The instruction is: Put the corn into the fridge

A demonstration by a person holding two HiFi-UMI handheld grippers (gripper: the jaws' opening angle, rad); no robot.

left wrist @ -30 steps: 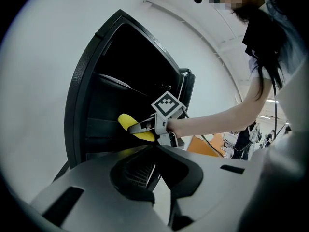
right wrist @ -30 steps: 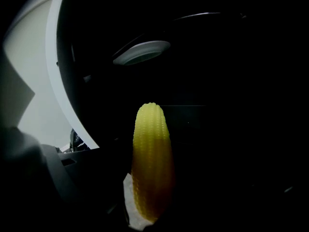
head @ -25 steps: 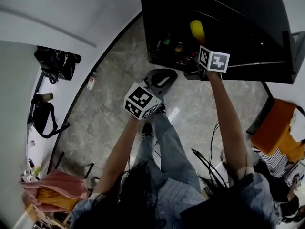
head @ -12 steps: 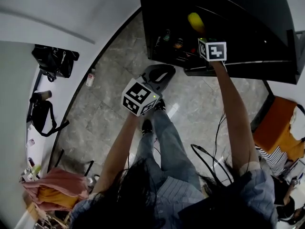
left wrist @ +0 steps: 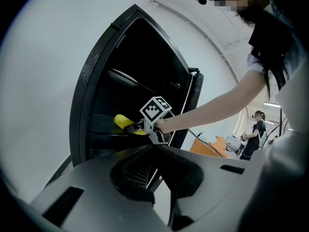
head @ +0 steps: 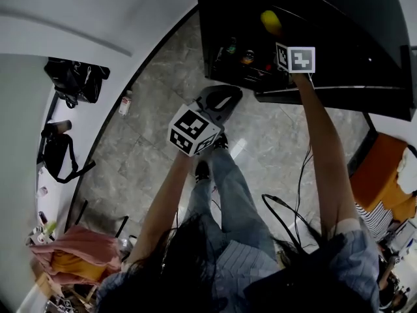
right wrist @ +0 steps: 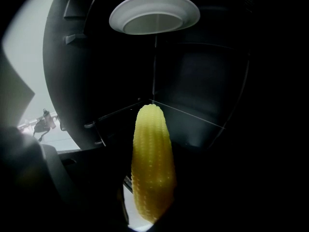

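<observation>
Grey stone floor, white wall, black bags left, orange seat right.

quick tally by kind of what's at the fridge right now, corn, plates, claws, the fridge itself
corn: 1
white plate: 1
fridge: 1
claws: 2, the left claw shut on nothing, the right claw shut on the corn
total: 5

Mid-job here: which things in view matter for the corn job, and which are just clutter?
Job: corn, held in the right gripper; open fridge.
Lying about: white plate inside the fridge; black bag; bottle on the floor; cables; pink cloth.
</observation>
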